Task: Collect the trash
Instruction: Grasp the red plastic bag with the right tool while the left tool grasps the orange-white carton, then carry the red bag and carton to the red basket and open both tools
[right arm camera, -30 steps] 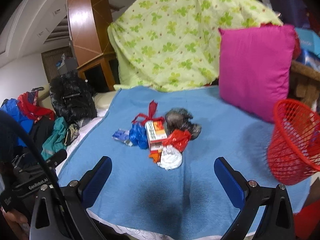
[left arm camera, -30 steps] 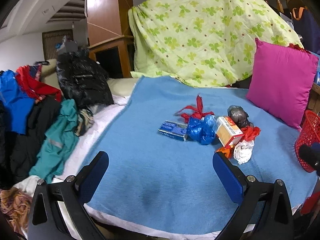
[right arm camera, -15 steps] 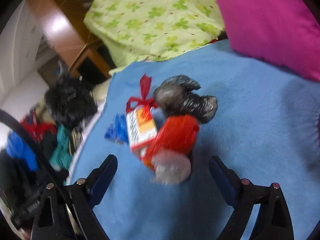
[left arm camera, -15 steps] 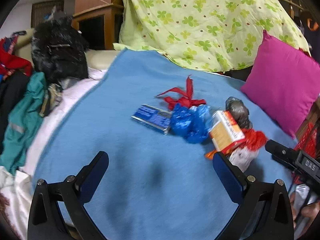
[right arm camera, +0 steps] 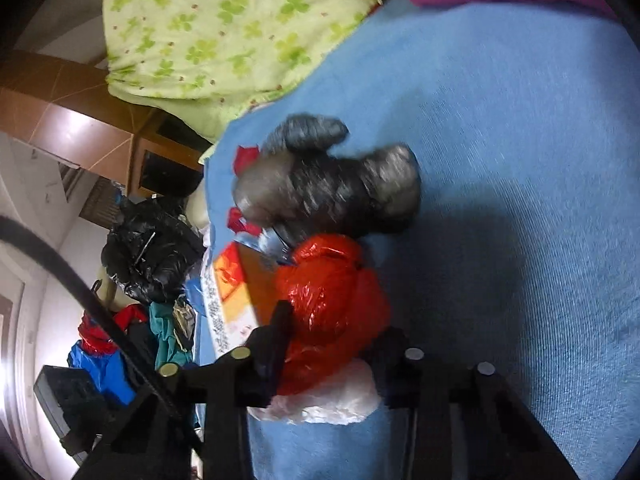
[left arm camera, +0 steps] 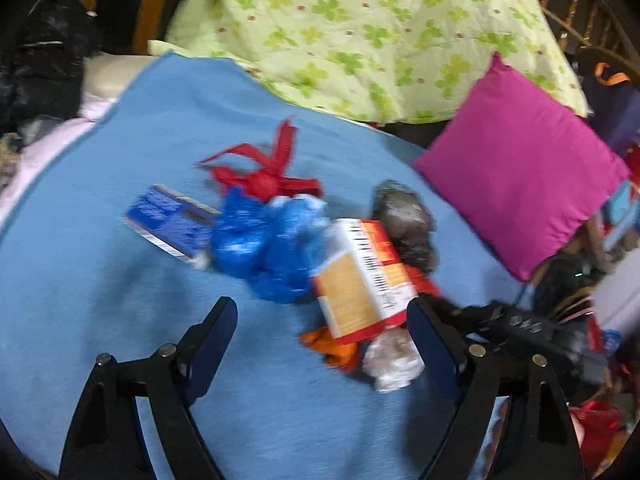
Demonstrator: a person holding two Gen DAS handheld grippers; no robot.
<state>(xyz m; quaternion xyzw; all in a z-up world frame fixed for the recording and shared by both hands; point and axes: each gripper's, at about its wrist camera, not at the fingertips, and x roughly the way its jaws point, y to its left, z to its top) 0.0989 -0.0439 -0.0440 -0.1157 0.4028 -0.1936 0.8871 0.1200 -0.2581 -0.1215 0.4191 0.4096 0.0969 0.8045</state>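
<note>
Right gripper [right arm camera: 332,344] closing on the red plastic bag [right arm camera: 332,292] in the trash pile on the blue blanket [right arm camera: 520,160].

I judge the bag light, crinkly and slippery, best pinched mid-bulge; its fingers straddle it, though I can't tell if they grip. My left gripper [left arm camera: 320,336] hangs spread wide near the carton [left arm camera: 360,280].

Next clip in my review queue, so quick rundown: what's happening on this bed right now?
A person with a handheld gripper in each hand is clearing a pile of trash off a blue blanket. The right gripper has its fingers around a crumpled red plastic bag, apparently closing on it, with a white wad just below. The left gripper is open, hovering near the orange carton and blue bag, holding nothing. A grey bag lies beyond, untouched.
</note>
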